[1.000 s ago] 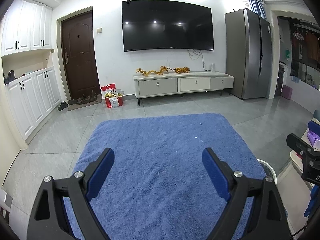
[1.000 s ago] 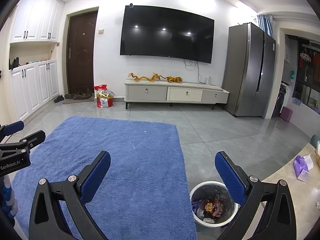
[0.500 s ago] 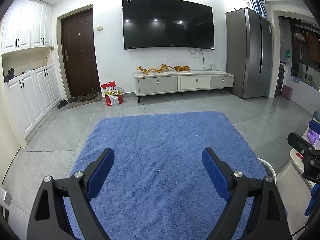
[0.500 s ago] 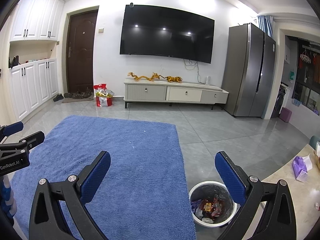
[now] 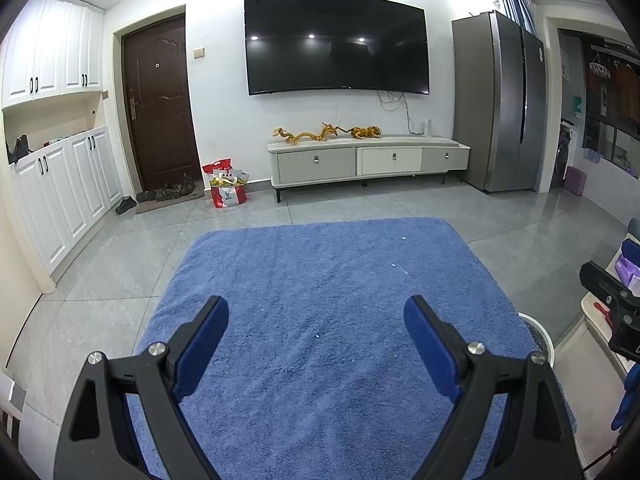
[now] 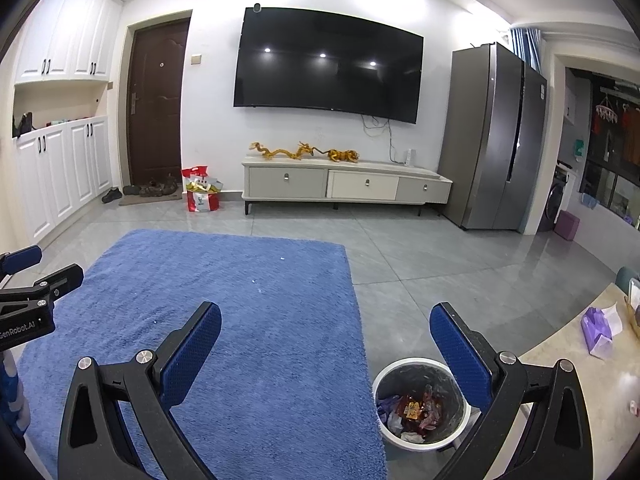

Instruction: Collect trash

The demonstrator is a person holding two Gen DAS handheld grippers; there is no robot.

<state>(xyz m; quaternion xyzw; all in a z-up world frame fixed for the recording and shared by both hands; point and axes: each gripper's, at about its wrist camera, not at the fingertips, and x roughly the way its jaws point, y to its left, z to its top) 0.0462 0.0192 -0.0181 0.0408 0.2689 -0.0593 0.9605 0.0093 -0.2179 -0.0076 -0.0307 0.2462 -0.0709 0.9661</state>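
The trash bin (image 6: pixel 420 402) stands on the grey tile just off the right edge of the blue rug (image 6: pixel 224 320), low and slightly right of centre before the right gripper (image 6: pixel 326 346), which is the nearer one. It is a round, upright, white pail with a dark liner, holding wrappers. No loose trash is visible beyond tiny white specks on the rug. The left gripper (image 5: pixel 316 340) hangs over the rug. Both grippers' jaws stand wide apart and empty.

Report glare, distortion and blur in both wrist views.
Left wrist: sharp overall; ceiling lights reflect as three spots in the TV; fisheye bows the fridge; dark corners. Right wrist: same three spots on the TV, bright ceiling glare, sharp bin.
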